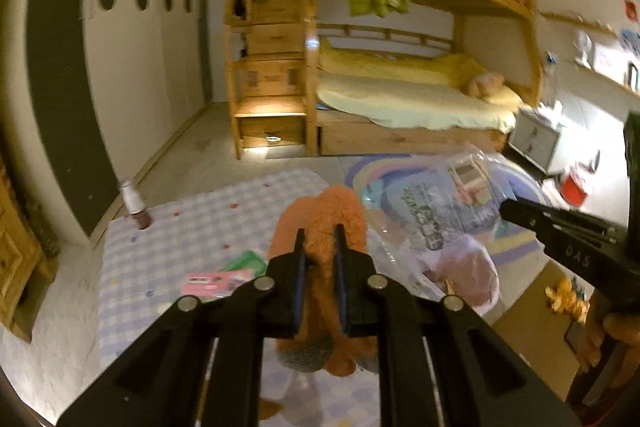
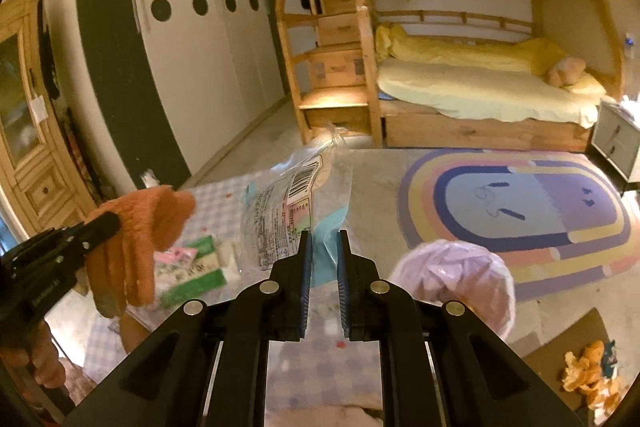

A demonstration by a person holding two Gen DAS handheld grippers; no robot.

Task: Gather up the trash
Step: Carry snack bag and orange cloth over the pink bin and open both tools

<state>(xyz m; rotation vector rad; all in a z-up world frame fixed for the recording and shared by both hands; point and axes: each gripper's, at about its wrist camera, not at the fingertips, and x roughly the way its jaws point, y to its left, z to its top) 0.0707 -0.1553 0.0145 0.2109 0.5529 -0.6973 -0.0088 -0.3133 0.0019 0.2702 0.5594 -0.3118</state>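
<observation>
The orange glove (image 1: 320, 223) hung clear of the checked mat (image 1: 168, 227), pinched in the left gripper (image 1: 320, 239). The right gripper (image 2: 324, 247) clamped the clear plastic bag (image 2: 296, 199) (mouth unclear). Next, I'd judge: drop the glove inside.
</observation>
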